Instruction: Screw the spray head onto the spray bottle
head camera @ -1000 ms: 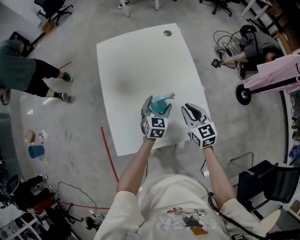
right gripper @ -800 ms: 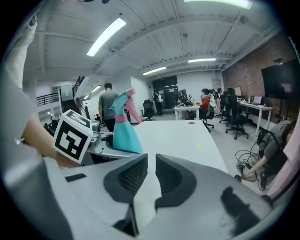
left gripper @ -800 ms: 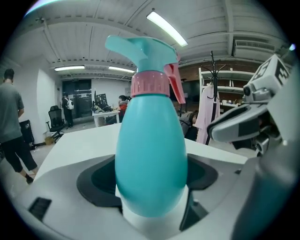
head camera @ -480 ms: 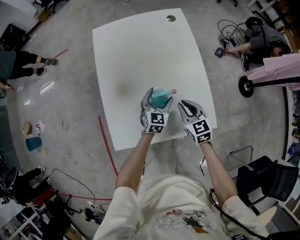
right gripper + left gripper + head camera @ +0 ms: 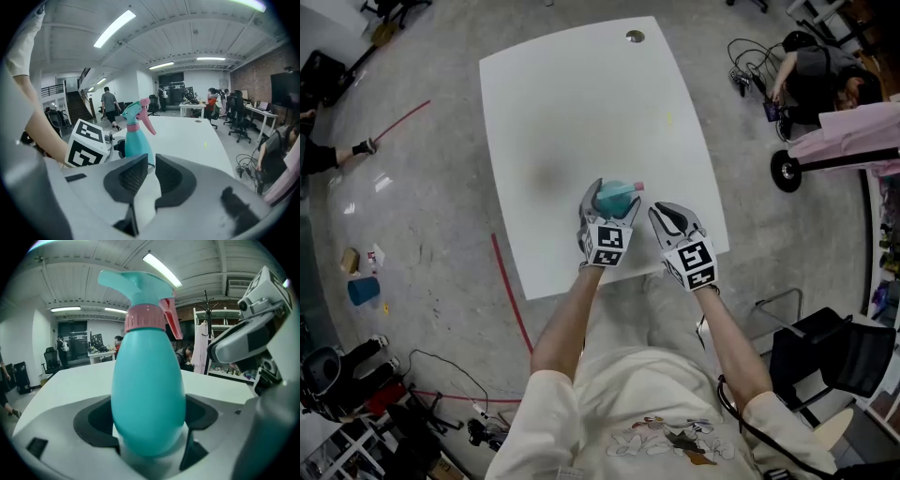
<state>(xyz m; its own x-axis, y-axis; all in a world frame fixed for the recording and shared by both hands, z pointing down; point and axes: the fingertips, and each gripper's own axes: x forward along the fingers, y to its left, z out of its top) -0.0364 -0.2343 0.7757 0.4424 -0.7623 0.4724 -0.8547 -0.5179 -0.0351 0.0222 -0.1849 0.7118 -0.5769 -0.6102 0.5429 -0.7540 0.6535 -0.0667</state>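
Observation:
A teal spray bottle [image 5: 610, 198] stands upright near the white table's [image 5: 581, 103] front edge. My left gripper [image 5: 613, 208] is shut on its belly [image 5: 147, 399]. A pink collar [image 5: 145, 317] joins the body to the teal spray head [image 5: 140, 287], whose pink trigger points right. My right gripper [image 5: 664, 214] hovers just right of the bottle, apart from it. In the right gripper view its jaws [image 5: 151, 176] are all but shut, with only a narrow slit and nothing between them, and the bottle [image 5: 138, 140] is ahead to the left.
The table has a cable hole [image 5: 635, 37] at its far edge. A red tape line [image 5: 508, 291] runs along the floor on the left. A black chair [image 5: 825, 361] stands at the right, and a person crouches by cables [image 5: 816, 75] at the upper right.
My right gripper has drawn a little closer to the bottle. The left gripper keeps its hold, and both have shifted slightly left in the head view.

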